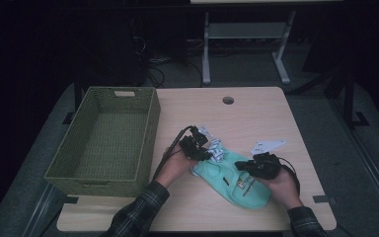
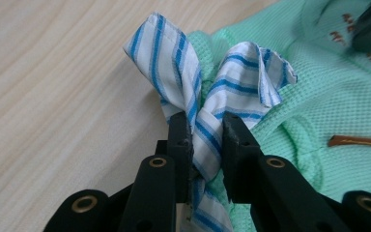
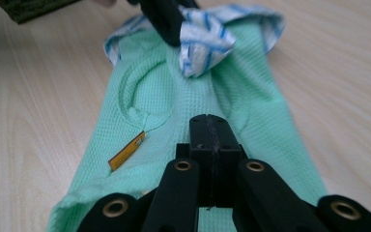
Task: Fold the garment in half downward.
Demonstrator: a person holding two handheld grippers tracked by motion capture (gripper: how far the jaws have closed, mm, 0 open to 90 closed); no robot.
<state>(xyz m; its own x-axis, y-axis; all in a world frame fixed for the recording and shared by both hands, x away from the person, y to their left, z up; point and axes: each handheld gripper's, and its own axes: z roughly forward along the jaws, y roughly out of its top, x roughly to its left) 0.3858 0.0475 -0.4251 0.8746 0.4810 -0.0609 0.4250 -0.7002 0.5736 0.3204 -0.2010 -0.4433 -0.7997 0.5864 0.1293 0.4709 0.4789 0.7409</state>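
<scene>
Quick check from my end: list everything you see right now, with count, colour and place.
Light wooden table: one, pale wood with a round hole near its far edge, centre.
Green woven basket: one, olive green, on the table's left side.
Mint-green waffle-knit garment: one, with a small orange tag, flat on the table near the front.
Blue-and-white striped cloth: one, bunched at the garment's far end.
White paper piece: one, on the table beyond the right hand.
Grey metal frame: one, on the floor beyond the table.
Left gripper: black, pinching the striped cloth.
Right gripper: black, jaws together over the garment; whether it pinches fabric is unclear.
Plaid sleeves: two, at the near edge.
</scene>
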